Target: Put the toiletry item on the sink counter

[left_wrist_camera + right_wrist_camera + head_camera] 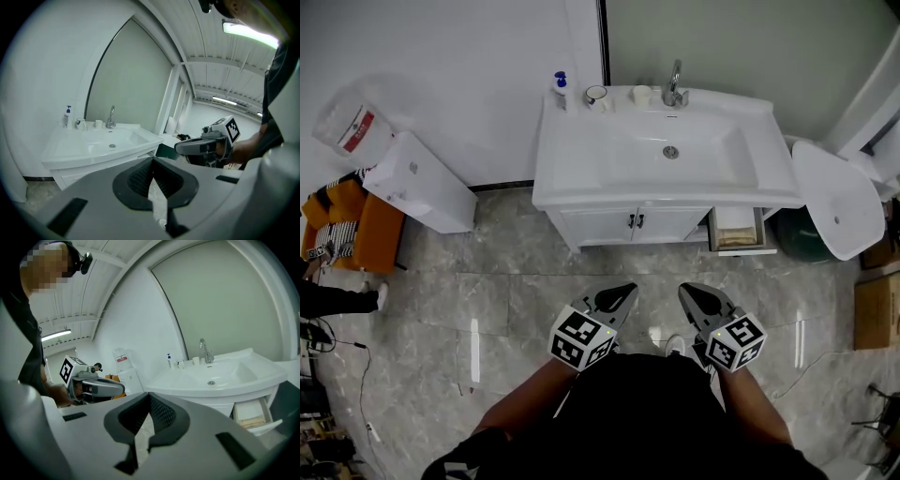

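Note:
The white sink counter stands ahead of me across the tiled floor. At its back left corner are a blue-topped pump bottle, a cup and a small white cup, beside the tap. My left gripper and right gripper are held side by side in front of my body, well short of the counter. Both have their jaws together with nothing between them. Each gripper also shows in the other's view: the right gripper, the left gripper.
A drawer stands pulled open at the cabinet's right end. Right of it are a white oval lid and a dark green bin. A white box and an orange seat stand at left.

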Motion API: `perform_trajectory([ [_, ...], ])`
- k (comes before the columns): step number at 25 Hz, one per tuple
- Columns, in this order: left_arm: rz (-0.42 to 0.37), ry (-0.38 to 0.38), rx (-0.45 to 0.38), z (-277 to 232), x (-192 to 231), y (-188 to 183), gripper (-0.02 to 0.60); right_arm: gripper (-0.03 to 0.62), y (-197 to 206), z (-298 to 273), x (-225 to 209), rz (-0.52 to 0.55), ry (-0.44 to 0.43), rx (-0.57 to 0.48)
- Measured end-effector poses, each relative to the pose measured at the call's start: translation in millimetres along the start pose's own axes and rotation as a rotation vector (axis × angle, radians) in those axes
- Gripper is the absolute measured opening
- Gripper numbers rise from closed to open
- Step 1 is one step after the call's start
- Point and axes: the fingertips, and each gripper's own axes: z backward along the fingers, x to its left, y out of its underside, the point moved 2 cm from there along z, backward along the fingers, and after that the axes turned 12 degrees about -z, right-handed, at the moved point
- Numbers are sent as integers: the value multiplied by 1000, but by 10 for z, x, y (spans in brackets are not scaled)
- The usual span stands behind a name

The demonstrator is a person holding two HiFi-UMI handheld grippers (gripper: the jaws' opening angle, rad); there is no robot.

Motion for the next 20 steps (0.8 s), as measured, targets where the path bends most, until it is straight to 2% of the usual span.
perform_trajectory([
  [6,46,-52,37,-83,-254,96,0,3,58,226,-162,-10,-21,38],
  [13,2,-68,13,-264,-584,-101,0,3,31,546,-311,2,-57,22],
  [20,1,-74,34,-341,-795,-119,0,3,46,701,-398,1,-72,19],
])
